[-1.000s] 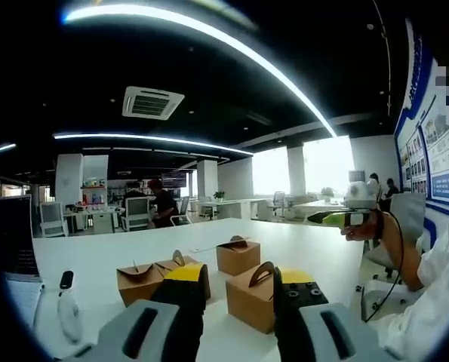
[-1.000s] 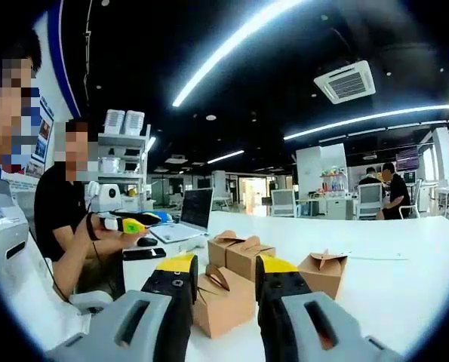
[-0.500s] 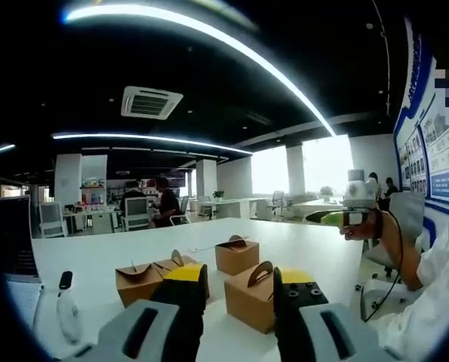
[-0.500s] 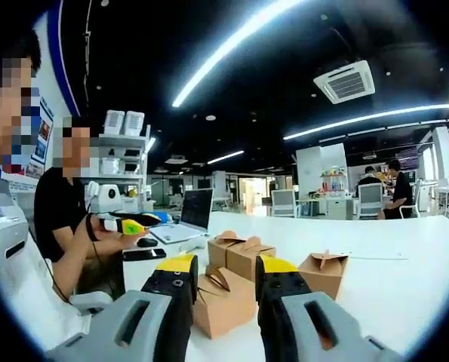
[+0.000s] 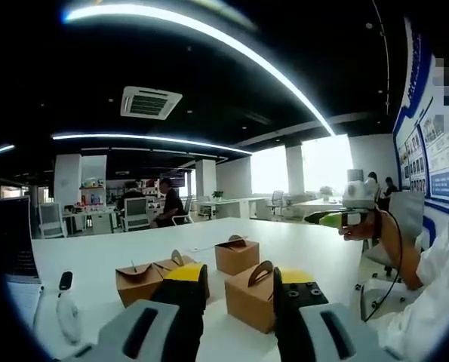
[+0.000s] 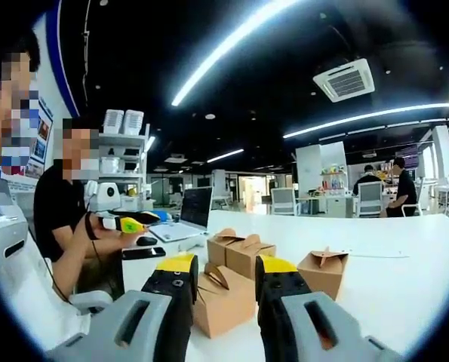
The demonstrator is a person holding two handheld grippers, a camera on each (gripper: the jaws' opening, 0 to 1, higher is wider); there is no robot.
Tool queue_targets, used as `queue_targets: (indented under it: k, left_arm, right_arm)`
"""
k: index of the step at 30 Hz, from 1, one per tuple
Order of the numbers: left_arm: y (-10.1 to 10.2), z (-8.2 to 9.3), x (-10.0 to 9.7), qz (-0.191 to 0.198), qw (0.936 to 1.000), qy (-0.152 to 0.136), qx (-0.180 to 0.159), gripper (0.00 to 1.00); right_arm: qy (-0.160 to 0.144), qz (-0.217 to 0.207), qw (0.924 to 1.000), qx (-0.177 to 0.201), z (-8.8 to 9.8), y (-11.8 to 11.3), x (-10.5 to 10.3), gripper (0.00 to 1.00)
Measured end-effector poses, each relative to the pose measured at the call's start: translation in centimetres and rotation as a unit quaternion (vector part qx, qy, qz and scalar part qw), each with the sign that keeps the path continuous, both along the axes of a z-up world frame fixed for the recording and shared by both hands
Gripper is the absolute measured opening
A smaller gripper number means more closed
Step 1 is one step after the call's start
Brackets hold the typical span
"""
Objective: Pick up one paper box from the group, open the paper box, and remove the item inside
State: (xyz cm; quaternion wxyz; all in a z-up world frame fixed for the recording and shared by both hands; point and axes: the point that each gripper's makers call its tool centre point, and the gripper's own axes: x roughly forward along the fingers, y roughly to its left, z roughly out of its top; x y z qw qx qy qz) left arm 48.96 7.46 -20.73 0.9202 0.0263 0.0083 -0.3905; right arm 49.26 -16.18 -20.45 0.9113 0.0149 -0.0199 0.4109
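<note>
Several brown paper boxes with carry handles stand grouped on a white table (image 5: 315, 245). In the left gripper view the nearest paper box (image 5: 250, 299) sits just beyond my left gripper (image 5: 240, 274), which is open and holds nothing. Two other boxes (image 5: 238, 255) (image 5: 136, 283) stand farther back. In the right gripper view my right gripper (image 6: 227, 263) is open too, with a box (image 6: 222, 299) on the table (image 6: 405, 264) just past its jaws. More boxes (image 6: 243, 253) (image 6: 322, 270) stand behind it.
A seated person holds another yellow-tipped gripper (image 5: 345, 219) at the table's right end, seen in the right gripper view at the left (image 6: 126, 223). A laptop (image 6: 194, 213) and a phone (image 6: 143, 253) lie near that person. A white device (image 5: 67, 313) lies at the near left.
A person far back in the office has walked a little. Both grippers and the boxes stay where they were.
</note>
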Motion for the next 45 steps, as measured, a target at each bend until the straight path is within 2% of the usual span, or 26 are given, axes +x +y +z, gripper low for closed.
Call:
queue_targets:
  k: [4, 7, 15, 25, 31, 36, 39, 42, 45]
  left_arm:
    - [-0.2, -0.2, 0.3, 0.002, 1.0000, 0.004, -0.001, 0.37]
    - [-0.8, -0.2, -0.3, -0.001, 1.0000, 0.000, 0.007, 0.37]
    - [-1.2, 0.1, -0.4, -0.004, 0.9999, -0.006, 0.009, 0.37]
    - [-1.4, -0.2, -0.2, -0.002, 0.9999, -0.004, 0.013, 0.37]
    - [-1.3, -0.4, 0.1, 0.008, 0.9996, -0.002, 0.028, 0.37]
    - [-2.0, -0.5, 0.2, 0.014, 0.9984, -0.013, 0.053, 0.36]
    - [-2.4, -1.1, 0.3, 0.014, 0.9979, -0.006, 0.062, 0.36]
    - [-3.1, -0.9, 0.1, 0.005, 0.9985, -0.004, 0.055, 0.36]
    - [-3.7, -1.3, 0.4, 0.007, 0.9975, -0.004, 0.070, 0.36]
  right_arm:
    - [0.005, 0.004, 1.0000, -0.002, -0.4, 0.4, 0.2, 0.31]
    - [0.009, 0.007, 0.9999, -0.006, -0.8, 0.5, 0.1, 0.31]
    - [0.009, 0.001, 1.0000, -0.002, -0.6, -0.2, 0.3, 0.31]
    - [0.013, 0.005, 0.9999, -0.007, -1.0, 0.3, 0.4, 0.31]
    - [0.015, 0.004, 0.9998, -0.015, -1.4, 0.6, 0.6, 0.31]
    - [0.018, 0.003, 0.9997, -0.019, -1.7, 0.7, 0.8, 0.31]
    - [0.019, 0.005, 0.9996, -0.021, -1.9, 1.0, 0.8, 0.31]
    - [0.020, 0.008, 0.9995, -0.022, -1.9, 1.2, 0.7, 0.31]
    - [0.020, 0.009, 0.9995, -0.021, -2.0, 1.3, 0.7, 0.31]
